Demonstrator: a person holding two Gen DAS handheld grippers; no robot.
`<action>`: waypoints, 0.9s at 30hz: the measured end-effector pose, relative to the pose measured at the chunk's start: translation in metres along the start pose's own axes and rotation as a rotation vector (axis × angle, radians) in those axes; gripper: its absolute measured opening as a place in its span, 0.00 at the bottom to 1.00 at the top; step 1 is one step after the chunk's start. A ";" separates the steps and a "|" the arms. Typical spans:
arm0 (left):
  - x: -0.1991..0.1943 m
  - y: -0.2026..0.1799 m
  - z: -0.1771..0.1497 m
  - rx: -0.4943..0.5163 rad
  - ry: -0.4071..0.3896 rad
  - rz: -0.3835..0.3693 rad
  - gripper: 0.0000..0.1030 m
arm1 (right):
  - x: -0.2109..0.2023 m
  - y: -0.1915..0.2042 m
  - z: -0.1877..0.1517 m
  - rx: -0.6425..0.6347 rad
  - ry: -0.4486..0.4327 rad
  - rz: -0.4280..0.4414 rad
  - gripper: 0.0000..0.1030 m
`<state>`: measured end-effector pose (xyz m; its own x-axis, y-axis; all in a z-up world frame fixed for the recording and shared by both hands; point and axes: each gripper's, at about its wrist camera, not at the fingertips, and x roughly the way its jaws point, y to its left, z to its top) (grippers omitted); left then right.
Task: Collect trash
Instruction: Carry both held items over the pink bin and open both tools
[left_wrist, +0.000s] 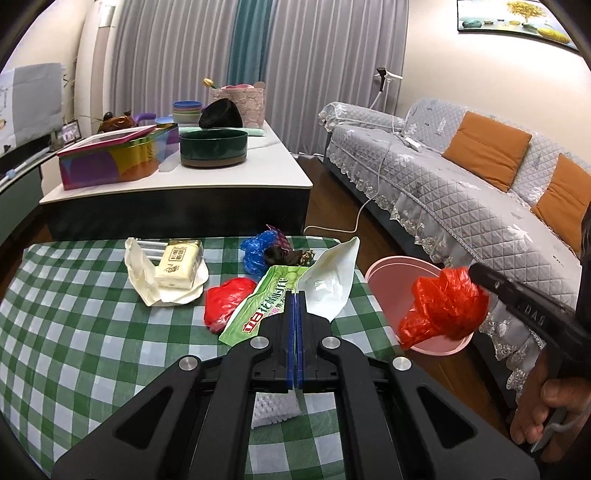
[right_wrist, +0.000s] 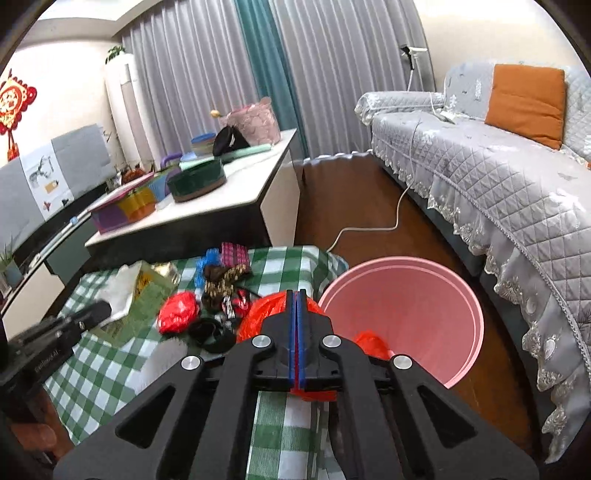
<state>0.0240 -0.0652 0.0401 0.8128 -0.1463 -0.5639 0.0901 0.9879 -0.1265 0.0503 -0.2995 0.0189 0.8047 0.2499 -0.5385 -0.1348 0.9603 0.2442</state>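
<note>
The right gripper (right_wrist: 297, 295) is pinching a red plastic bag (left_wrist: 443, 306) between closed jaws beside the pink bin (right_wrist: 436, 295) ahead, seemingly for dropping in, while the left gripper (left_wrist: 295, 295) is hovering with jaws together over the green wrapper (left_wrist: 266, 299)

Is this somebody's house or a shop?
Most likely a home's living room: a quilt-covered sofa with orange cushions, long grey curtains, and a checked tablecloth strewn with trash.

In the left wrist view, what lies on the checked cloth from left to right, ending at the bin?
Tissue pack on white wrapping, red bag, green wrapper, white pouch, pink bin, red bag held over it.
</note>
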 end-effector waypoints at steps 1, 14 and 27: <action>0.000 -0.001 0.001 0.002 0.000 -0.002 0.00 | 0.000 -0.001 0.002 0.005 -0.004 -0.001 0.00; 0.021 -0.050 0.035 0.074 -0.006 -0.119 0.00 | -0.001 -0.048 0.032 0.081 -0.056 -0.124 0.00; 0.065 -0.125 0.068 0.128 -0.003 -0.354 0.00 | 0.006 -0.092 0.031 0.145 -0.037 -0.189 0.00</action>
<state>0.1049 -0.1952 0.0744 0.7202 -0.4797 -0.5012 0.4365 0.8748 -0.2102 0.0854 -0.3902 0.0187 0.8287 0.0600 -0.5565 0.1025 0.9612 0.2562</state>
